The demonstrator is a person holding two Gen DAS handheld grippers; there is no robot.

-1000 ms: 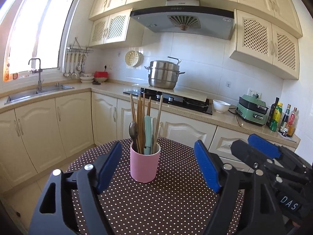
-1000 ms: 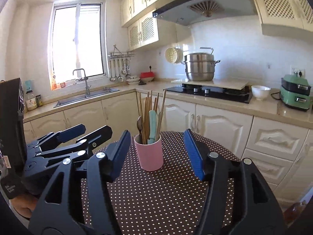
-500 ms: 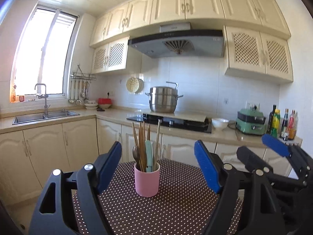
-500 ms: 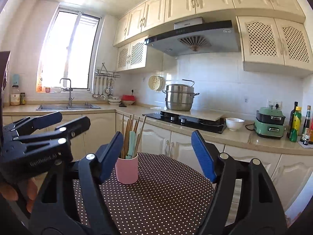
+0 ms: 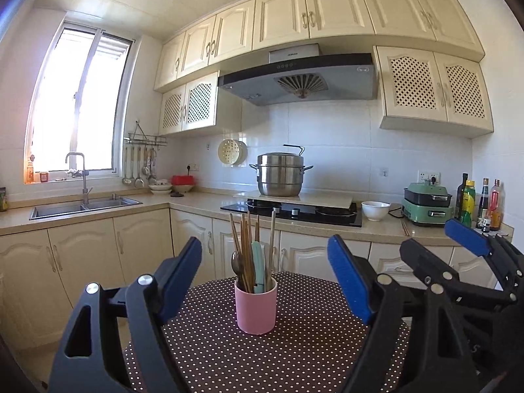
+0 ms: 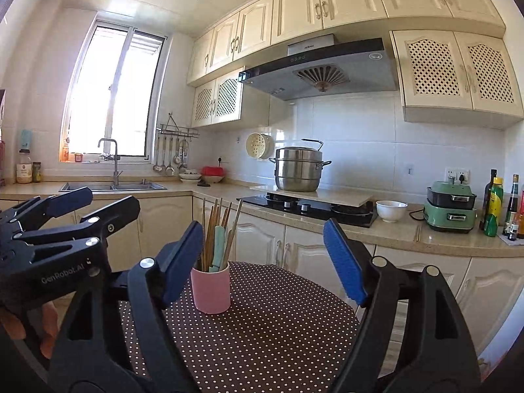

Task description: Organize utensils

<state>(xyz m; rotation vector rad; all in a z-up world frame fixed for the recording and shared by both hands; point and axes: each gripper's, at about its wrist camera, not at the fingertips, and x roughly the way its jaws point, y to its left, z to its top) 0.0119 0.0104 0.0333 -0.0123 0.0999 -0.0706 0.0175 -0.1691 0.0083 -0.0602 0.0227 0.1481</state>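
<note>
Pink cup [image 5: 256, 306] upright mid-table [image 5: 294, 353], utensils [image 5: 252, 258] all standing inside; left gripper [image 5: 265, 278] and right gripper [image 6: 263, 262] both gape wide, holding nothing; looks finished to me, nothing loose in sight.

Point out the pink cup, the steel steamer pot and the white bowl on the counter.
pink cup [image 5: 256, 308]: left wrist view, front of its wall.
steel steamer pot [image 5: 280, 177]: left wrist view, middle of its side.
white bowl [image 6: 391, 211]: right wrist view, outer side below the rim.

"GenRobot.AI" (white) on left claw [image 6: 70, 208]
</note>
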